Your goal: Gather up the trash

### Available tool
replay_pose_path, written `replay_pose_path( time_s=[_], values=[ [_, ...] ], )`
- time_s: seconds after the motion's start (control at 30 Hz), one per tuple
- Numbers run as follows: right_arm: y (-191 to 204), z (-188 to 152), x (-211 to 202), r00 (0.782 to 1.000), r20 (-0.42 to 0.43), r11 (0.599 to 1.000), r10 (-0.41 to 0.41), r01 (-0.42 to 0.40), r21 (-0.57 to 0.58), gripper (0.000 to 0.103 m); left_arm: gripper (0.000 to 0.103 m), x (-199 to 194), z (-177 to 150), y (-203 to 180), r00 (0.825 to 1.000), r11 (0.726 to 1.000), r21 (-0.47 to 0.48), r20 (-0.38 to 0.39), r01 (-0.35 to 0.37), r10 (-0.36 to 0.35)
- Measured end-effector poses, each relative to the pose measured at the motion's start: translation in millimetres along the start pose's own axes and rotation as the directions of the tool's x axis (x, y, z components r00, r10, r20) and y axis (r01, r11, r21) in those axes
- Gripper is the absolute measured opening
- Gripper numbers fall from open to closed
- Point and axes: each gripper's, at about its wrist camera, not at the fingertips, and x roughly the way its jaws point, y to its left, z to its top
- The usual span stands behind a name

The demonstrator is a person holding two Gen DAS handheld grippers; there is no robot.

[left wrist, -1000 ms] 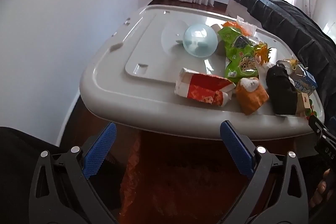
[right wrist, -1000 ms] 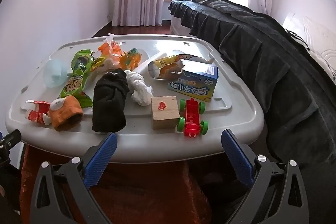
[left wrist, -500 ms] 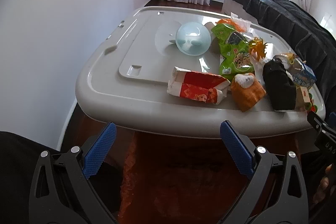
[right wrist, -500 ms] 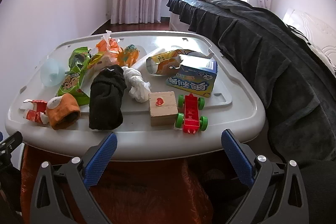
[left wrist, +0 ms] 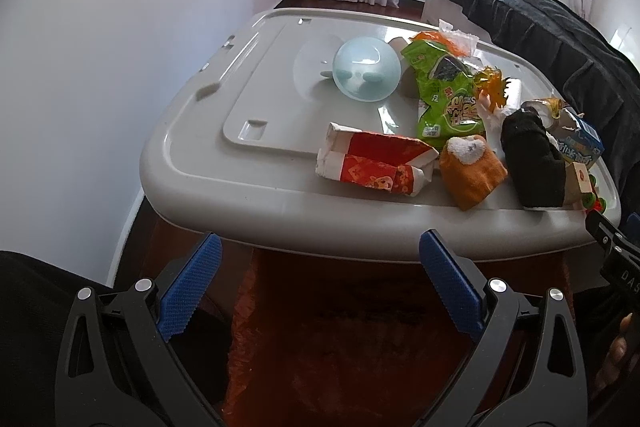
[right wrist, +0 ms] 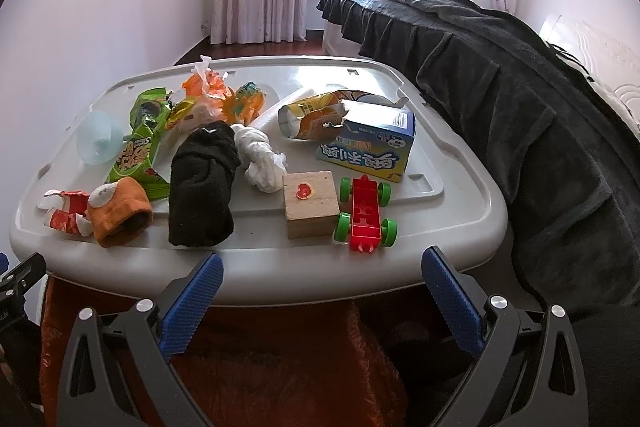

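A grey bin lid (left wrist: 248, 163) serves as a table (right wrist: 460, 203) and holds mixed items. Trash on it: a crushed red carton (left wrist: 372, 163) (right wrist: 64, 215), a green snack bag (left wrist: 448, 99) (right wrist: 140, 151), an orange wrapper (right wrist: 204, 91), a crumpled white tissue (right wrist: 264, 159), a crushed yellow can (right wrist: 312, 115) and a blue box (right wrist: 372, 147). My left gripper (left wrist: 320, 291) is open and empty, below the lid's near edge. My right gripper (right wrist: 320, 299) is open and empty, below the near edge too.
Also on the lid: a pale blue bowl (left wrist: 366, 69), an orange sock (right wrist: 120, 211), a black sock (right wrist: 202, 187), a wooden block (right wrist: 310, 203) and a red toy car (right wrist: 366, 215). A bed with a dark blanket (right wrist: 520, 99) stands right; a white wall (left wrist: 100, 67) left.
Both grippers have drawn a little closer to the lid and shifted slightly; the items sit lower and larger in view. Nothing was grasped or moved.
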Motion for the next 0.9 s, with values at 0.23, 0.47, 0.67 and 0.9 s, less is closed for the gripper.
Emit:
replay_pose_path(
  time_s=[0.23, 0.47, 0.67, 0.9],
  values=[
    [-1.0, -0.1, 0.6, 1.000, 0.000, 1.000, 0.000, 0.000, 0.001, 0.098, 0.096, 0.8, 0.2, 0.6, 1.000, 1.000, -0.005, -0.003, 0.002, -0.003],
    [-2.6, -0.7, 1.6, 1.000, -0.001, 1.000, -0.001, 0.001, 0.008, 0.098, 0.096, 0.0, -0.1, -0.5, 1.000, 1.000, 0.002, 0.000, -0.001, 0.001],
    [-3.1, -0.8, 2.0, 1.000, -0.001, 1.000, -0.001, 0.001, 0.008, 0.098, 0.096, 0.2, -0.1, -0.7, 1.000, 1.000, 0.002, 0.000, -0.001, 0.001],
    [-3.5, -0.5, 2.3, 1.000, -0.001, 1.000, 0.001, -0.001, 0.009, 0.098, 0.096, 0.6, -0.2, -2.2, 1.000, 1.000, 0.010, 0.003, -0.002, 0.002]
  ],
)
